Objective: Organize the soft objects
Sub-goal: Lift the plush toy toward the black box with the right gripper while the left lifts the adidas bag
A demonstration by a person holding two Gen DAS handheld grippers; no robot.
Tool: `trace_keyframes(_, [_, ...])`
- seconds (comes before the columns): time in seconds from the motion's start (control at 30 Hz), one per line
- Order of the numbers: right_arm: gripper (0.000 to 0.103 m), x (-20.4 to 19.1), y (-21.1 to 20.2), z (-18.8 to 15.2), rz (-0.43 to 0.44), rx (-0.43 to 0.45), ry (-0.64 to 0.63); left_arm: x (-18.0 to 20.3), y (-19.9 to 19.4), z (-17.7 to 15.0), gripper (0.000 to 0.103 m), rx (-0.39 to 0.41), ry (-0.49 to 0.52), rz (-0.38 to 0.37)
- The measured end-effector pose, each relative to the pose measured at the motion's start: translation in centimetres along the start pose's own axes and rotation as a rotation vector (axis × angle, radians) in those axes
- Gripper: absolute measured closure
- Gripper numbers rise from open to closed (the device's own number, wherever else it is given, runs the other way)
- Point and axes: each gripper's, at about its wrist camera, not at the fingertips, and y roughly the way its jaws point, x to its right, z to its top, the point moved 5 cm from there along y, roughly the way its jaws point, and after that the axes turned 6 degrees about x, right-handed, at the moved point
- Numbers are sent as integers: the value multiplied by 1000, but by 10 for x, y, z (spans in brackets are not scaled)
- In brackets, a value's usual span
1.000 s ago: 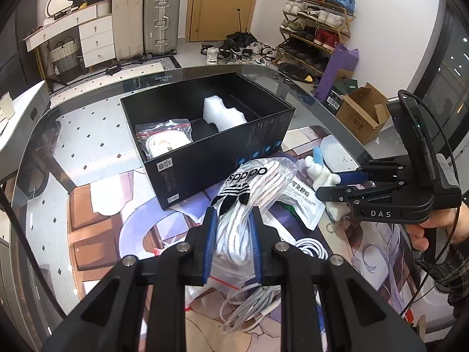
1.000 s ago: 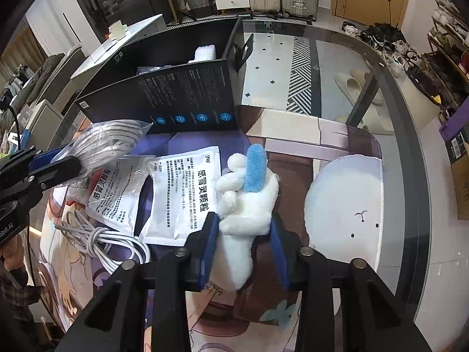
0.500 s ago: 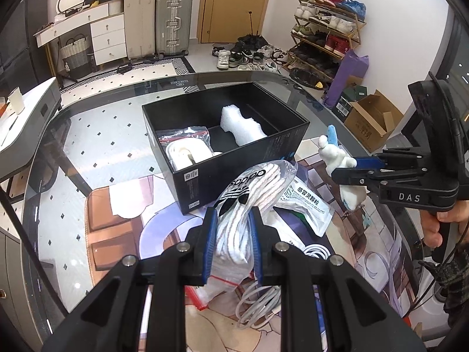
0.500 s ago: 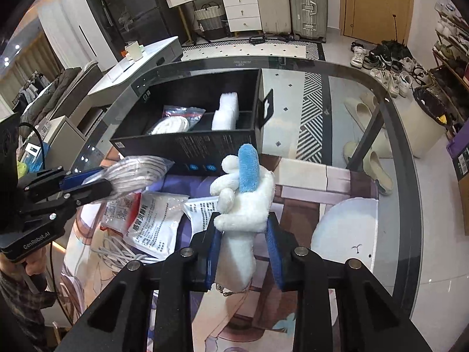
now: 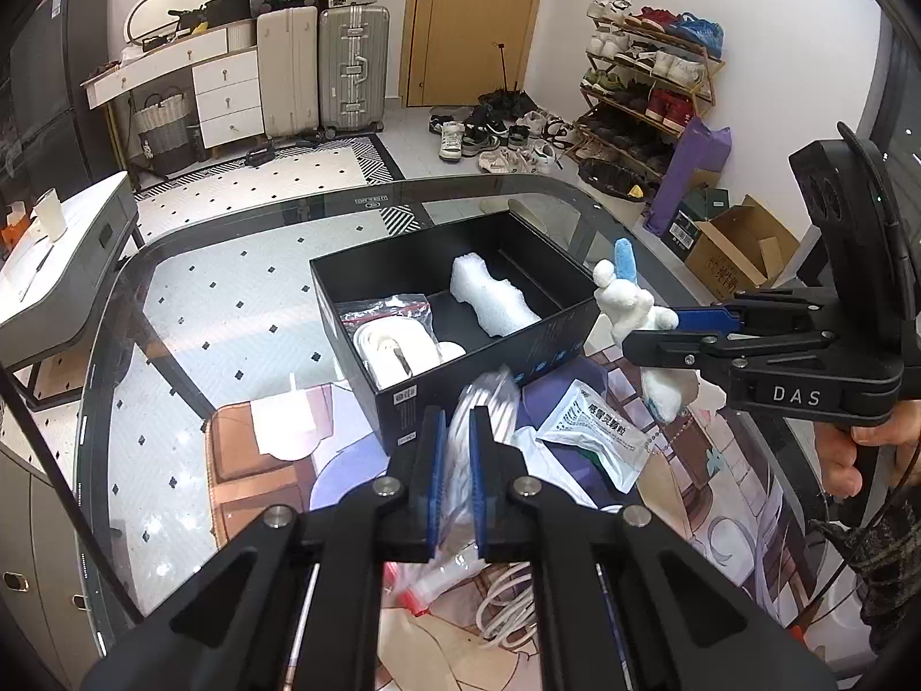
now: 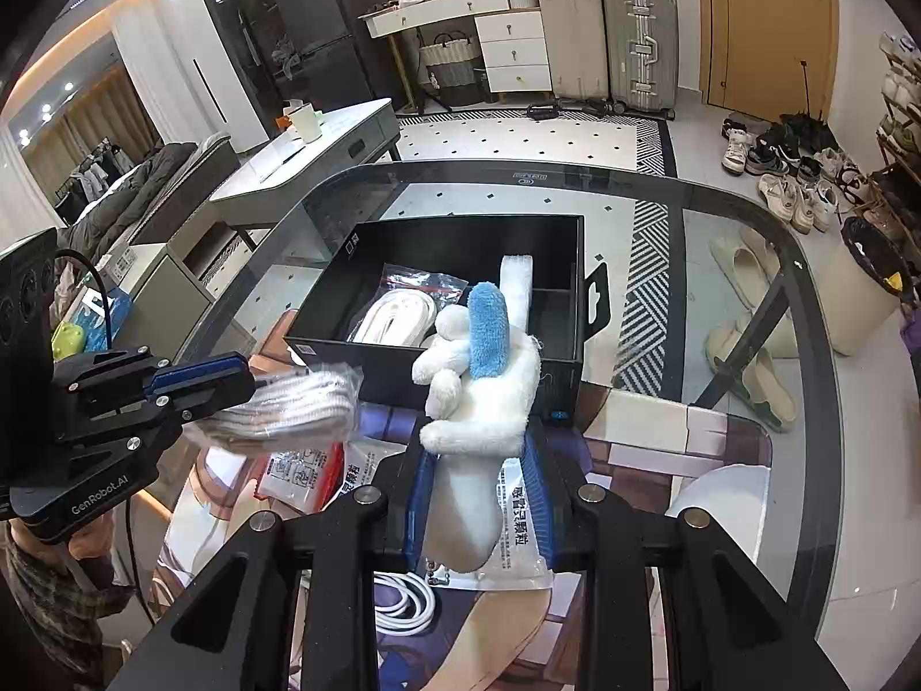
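Jaws, left gripper (image 5: pixel 455 463): clamped on bagged white cord (image 5: pixel 483 403), raised above the surface (image 5: pixel 172 316) near the black box (image 5: pixel 460 380). Jaws, right gripper (image 6: pixel 480 495): clamped on white plush toy (image 6: pixel 483 397), also aloft. Box contents: bagged strap (image 5: pixel 391 340), foam block (image 5: pixel 489 299); task partly done. Remaining on surface: medicine sachet (image 5: pixel 598 437), loose cable (image 5: pixel 506 604). Obstruction: the box's near wall.
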Motion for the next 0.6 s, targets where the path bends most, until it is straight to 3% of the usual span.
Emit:
trace_keyframes(0.43, [74,-1,6,-1,13,-12,3,0,8,-16,98,-53,11,-55])
trace_keyframes(0.6, [74,-1,8,0,19,-13,2,2,15,-28,98,-90,37,-44])
